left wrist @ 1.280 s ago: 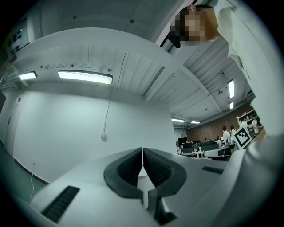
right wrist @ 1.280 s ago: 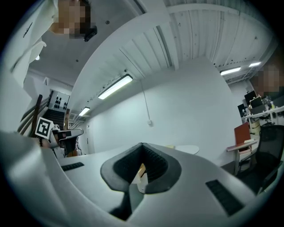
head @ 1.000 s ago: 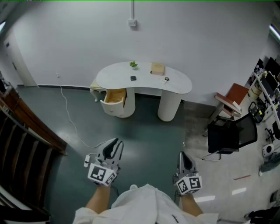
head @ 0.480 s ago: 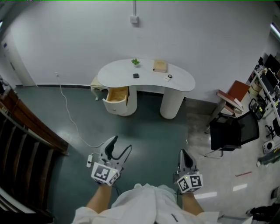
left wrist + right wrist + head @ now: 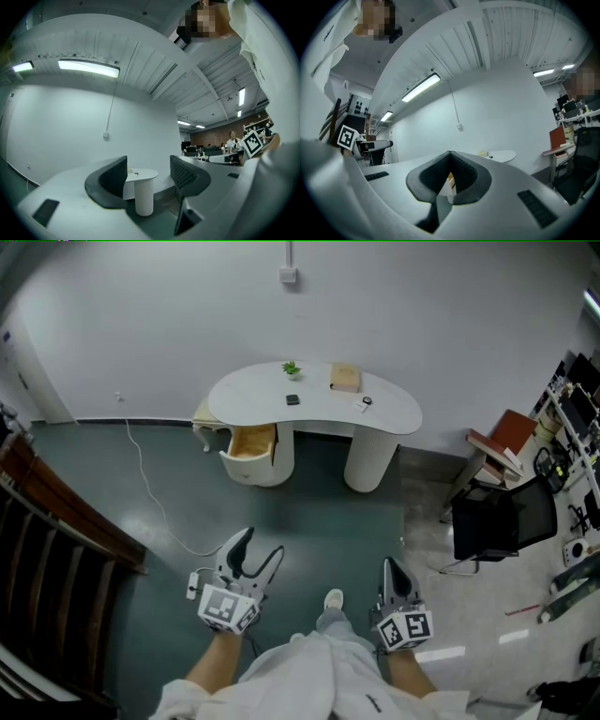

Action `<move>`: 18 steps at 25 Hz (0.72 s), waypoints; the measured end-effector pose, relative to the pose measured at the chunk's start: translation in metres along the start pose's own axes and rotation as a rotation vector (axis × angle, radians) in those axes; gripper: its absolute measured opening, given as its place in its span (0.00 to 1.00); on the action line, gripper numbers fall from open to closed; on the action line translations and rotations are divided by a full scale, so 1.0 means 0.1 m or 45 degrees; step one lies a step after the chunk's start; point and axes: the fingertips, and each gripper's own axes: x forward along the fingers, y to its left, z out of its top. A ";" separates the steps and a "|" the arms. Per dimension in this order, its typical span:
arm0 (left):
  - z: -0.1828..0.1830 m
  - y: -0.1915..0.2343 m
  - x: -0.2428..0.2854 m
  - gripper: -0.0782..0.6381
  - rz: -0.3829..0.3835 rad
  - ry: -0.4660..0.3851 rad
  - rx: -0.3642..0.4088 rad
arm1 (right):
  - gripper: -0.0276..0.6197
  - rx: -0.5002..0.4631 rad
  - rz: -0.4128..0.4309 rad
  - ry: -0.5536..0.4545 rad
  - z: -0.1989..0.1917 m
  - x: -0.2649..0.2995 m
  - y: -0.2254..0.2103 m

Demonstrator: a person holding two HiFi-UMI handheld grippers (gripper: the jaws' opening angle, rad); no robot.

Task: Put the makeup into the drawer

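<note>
Left tongs (image 5: pixel 263 542) gape, right tongs (image 5: pixel 390 568) closed; desk (image 5: pixel 314 411) well apart.

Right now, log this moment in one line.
left gripper: jaws open, empty | right gripper: jaws shut, empty | drawer: open | desk: ahead, apart

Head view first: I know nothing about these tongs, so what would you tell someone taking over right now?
Left tongs: open, empty.
Right tongs: shut, empty.
Both are out over the floor, well short of the white desk.
The drawer under the desk's left end stands open.
On the desktop: a small dark item, a smaller item, a tan box and a plant. They are too small to tell which is makeup.
Done: drawer open.
Left: walk up, pick up the makeup, put it in the drawer.
</note>
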 end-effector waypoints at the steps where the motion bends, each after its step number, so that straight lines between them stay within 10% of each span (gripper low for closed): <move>1: 0.01 0.01 0.05 0.50 0.000 0.001 -0.008 | 0.07 0.003 -0.003 0.003 -0.01 0.04 -0.02; 18: -0.06 0.53 1.57 0.50 0.019 -0.001 -0.003 | 0.07 0.010 0.061 -0.011 0.12 1.40 -0.85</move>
